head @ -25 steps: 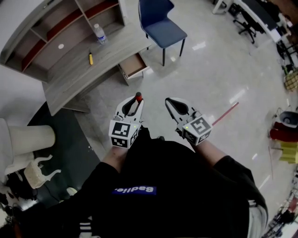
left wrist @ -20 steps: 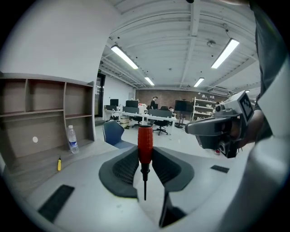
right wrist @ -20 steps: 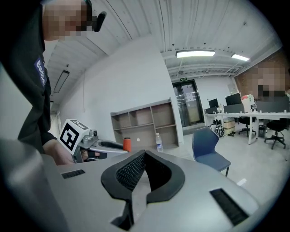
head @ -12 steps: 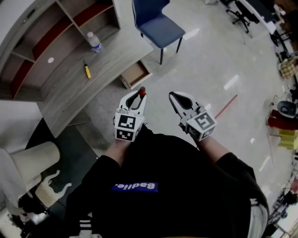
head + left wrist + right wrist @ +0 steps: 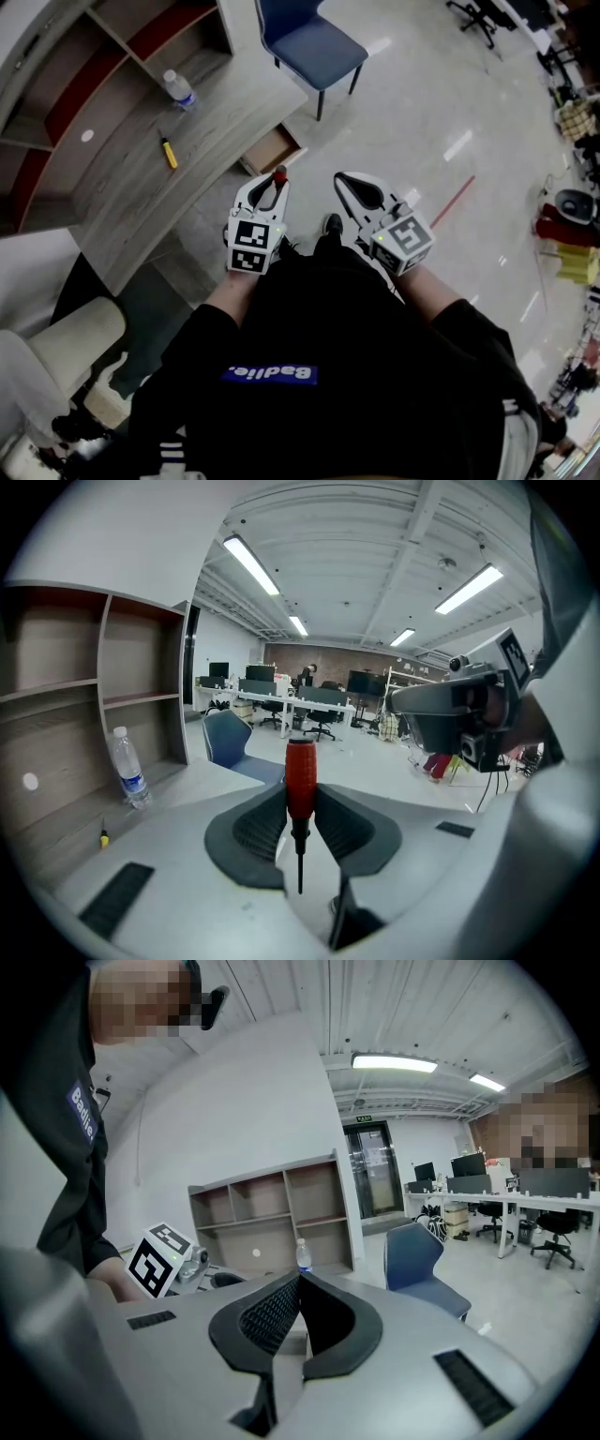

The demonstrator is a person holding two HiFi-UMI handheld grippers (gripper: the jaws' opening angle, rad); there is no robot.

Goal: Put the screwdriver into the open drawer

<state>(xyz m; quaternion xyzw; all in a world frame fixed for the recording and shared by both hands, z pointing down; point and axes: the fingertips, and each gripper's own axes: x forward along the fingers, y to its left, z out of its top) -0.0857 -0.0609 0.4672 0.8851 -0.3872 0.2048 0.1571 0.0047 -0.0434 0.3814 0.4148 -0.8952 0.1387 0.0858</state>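
Observation:
A screwdriver [image 5: 279, 174] with a red handle [image 5: 301, 772] stands between the jaws of my left gripper [image 5: 272, 187], which is shut on it; its thin shaft points back toward the camera. The open wooden drawer [image 5: 272, 148] juts from under the grey desk [image 5: 216, 122], just beyond the left gripper in the head view. My right gripper [image 5: 345, 184] is held level beside the left, over the floor, jaws shut with nothing between them [image 5: 299, 1277]. The drawer is in neither gripper view.
A yellow-handled screwdriver [image 5: 169, 153] and a water bottle [image 5: 178, 89] lie on the desk below a shelf unit [image 5: 112, 37]. A blue chair [image 5: 309, 42] stands just past the drawer. A pale armchair [image 5: 66, 347] is at the lower left. Glossy floor stretches right.
The person has walked toward the desk: desk and drawer now sit closer to both grippers. The left gripper still grips the screwdriver; the right stays shut.

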